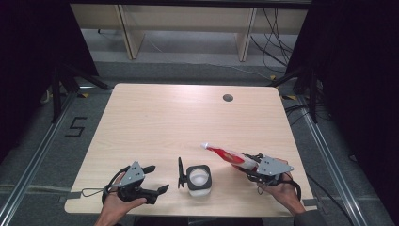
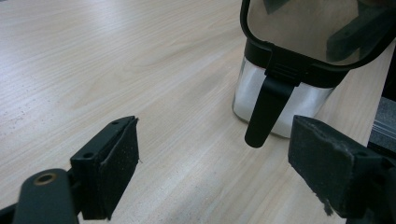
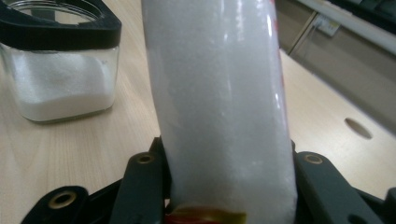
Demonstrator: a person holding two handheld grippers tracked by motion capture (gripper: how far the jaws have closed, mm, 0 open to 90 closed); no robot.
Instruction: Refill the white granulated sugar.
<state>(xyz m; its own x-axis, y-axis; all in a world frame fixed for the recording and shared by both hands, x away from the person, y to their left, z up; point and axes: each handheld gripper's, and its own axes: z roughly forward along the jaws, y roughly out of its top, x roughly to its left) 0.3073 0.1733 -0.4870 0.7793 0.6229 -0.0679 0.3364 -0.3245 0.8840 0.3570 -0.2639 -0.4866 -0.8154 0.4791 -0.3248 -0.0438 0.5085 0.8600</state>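
On the table (image 1: 155,117), your right gripper (image 1: 251,165) squeezes a bag (image 1: 226,155) near the jar (image 1: 199,179); your left gripper (image 1: 157,179) gapes wide, holding nothing.

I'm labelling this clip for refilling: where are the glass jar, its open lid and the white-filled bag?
glass jar (image 1: 199,181), high view, on the white contents seen through its mouth.
open lid (image 1: 180,173), high view, on the raised flap's edge.
white-filled bag (image 3: 224,107), right gripper view, on its clear middle.

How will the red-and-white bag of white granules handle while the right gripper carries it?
The bag looks soft: the right gripper jaws pinch it in, so it may sag. Its glossy film could slip. Full of granules, it is probably heavy for its size.
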